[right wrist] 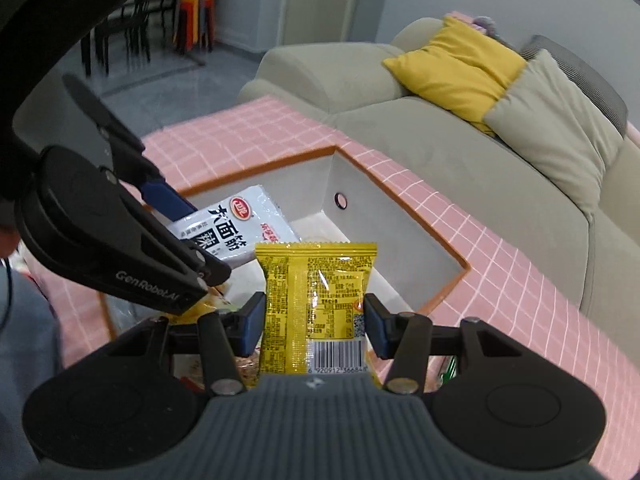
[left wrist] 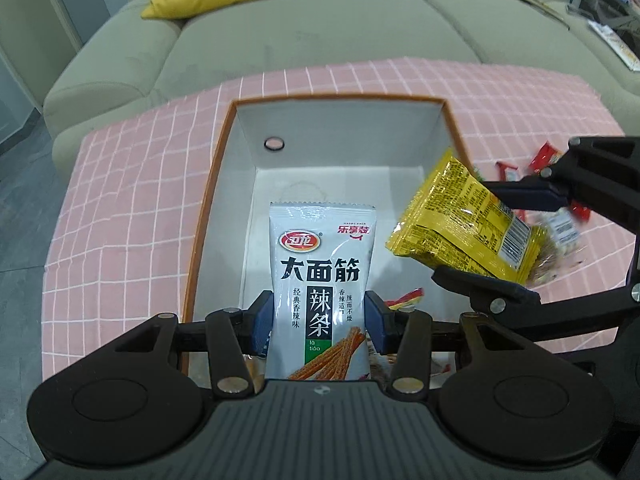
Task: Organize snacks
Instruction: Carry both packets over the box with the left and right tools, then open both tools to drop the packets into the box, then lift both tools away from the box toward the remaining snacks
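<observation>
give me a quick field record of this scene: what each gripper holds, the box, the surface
left gripper: shut on white latiao packet, held over the box
right gripper: shut on yellow snack packet, over the box's edge
box: open, orange rim, white inside, far part bare
surface: pink checked tablecloth
loose items: red snack packets on the cloth
background: beige sofa, yellow cushion

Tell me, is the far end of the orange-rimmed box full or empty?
Empty. The box shows bare white floor at its far end; the white packet and yellow packet are held above it.
</observation>
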Tool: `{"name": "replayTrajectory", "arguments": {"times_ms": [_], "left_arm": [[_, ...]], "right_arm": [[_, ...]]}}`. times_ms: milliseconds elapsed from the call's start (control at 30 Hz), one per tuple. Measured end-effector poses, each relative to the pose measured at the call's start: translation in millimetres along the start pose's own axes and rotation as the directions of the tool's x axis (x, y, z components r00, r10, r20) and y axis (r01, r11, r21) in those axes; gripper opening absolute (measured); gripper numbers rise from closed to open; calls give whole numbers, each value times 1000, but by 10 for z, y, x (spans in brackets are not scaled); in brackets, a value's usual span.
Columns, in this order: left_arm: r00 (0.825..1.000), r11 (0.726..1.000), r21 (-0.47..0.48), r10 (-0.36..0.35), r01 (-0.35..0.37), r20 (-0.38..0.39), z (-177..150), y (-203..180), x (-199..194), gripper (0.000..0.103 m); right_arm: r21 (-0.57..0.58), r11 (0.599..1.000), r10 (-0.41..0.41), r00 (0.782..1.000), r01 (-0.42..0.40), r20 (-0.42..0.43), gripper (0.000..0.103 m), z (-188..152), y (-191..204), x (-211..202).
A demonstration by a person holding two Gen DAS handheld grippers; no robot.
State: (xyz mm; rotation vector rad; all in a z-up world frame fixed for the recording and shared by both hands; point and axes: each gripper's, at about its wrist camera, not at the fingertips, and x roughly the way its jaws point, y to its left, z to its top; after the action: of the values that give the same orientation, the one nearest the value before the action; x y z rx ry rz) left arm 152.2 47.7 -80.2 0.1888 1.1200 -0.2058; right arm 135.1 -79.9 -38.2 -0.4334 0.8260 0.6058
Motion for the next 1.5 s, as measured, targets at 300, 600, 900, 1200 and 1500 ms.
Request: {"name": "replayTrajectory", "arguments": {"times_ms": [300,600,900,1200,1500], "left_arm": [[998,999,48,11,-8,-56,77,-6,338,54],[994,996,88,40,-31,-104,141,-37,618,54],[990,995,91,51,-39,-129,209,-32,778,55],[991,992,114,60,-46,-122,185,-72,750,62],[993,991,126,62,-50,-98,187,-82,521,72]], "right_arm": [[-117,993,-1,997,-7,-73,49,16,2,448],[-198,980,-32,992,8,-120,49,-2,17,771],[-201,980,-35,984,-1,-175,49,-58,-17,986],[-195,981,-17,981,-21,-194,59,-44,-37,1030],[-171,985,-3,977,-34,-213,78,35,-48,823]]}}
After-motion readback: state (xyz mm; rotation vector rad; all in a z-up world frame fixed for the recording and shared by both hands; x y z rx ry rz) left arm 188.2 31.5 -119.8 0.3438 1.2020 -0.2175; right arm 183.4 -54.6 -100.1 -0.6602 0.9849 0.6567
